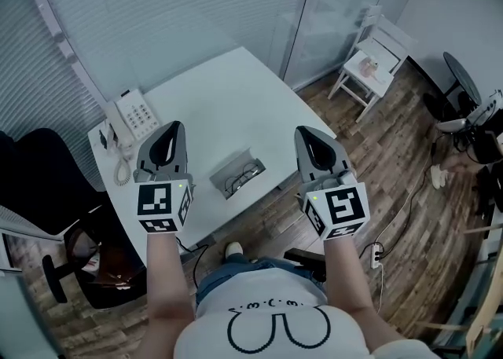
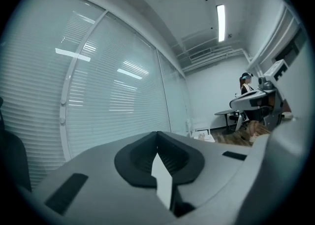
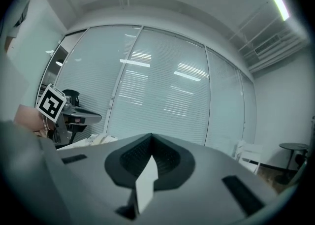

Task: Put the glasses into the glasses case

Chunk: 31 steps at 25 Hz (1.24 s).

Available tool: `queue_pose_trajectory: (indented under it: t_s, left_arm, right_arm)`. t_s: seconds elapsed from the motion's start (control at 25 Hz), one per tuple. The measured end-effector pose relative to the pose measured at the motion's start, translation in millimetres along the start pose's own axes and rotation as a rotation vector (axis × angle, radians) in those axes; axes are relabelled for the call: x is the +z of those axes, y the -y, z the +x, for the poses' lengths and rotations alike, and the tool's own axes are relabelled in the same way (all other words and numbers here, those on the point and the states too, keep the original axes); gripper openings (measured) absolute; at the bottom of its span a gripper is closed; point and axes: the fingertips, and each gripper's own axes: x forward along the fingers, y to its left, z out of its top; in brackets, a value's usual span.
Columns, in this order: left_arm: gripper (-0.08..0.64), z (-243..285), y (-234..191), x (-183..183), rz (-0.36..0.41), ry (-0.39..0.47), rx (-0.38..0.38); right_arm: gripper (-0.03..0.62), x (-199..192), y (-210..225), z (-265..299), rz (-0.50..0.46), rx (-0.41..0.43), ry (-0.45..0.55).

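On the white table (image 1: 228, 98) lies an open grey glasses case (image 1: 253, 164) near the front edge, and dark-framed glasses (image 1: 242, 179) rest inside it. My left gripper (image 1: 171, 131) is held up above the table to the left of the case, shut and empty. To the right of the case my right gripper (image 1: 306, 136) is also raised, shut with nothing in it. In the left gripper view the left gripper (image 2: 157, 136) has its jaws together and faces the blinds. The right gripper (image 3: 150, 138) in its own view is likewise shut, and neither gripper view shows the case.
A white desk phone (image 1: 130, 118) sits at the table's left corner, its cord hanging off the edge. A black office chair (image 1: 47, 192) stands to the left, a small white chair (image 1: 369, 63) at the back right. Glass walls with blinds (image 1: 157, 12) run behind the table.
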Motion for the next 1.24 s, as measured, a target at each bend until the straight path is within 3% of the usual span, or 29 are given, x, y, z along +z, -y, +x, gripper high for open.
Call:
queue_pose_trajectory:
  t_s: [0.48, 0.64, 1.24]
  left_arm:
    - [0.015, -23, 28, 57, 0.090, 0.051, 0.043]
    - [0.015, -33, 31, 62, 0.095, 0.064, 0.059]
    - [0.015, -52, 32, 70, 0.091, 0.086, 0.073]
  right_arm:
    - [0.009, 40, 23, -41, 0.006, -0.057, 0.089]
    - [0.008, 46, 28, -48, 0.041, -0.064, 0.117]
    - [0.008, 62, 17, -56, -0.005, -0.061, 0.144]
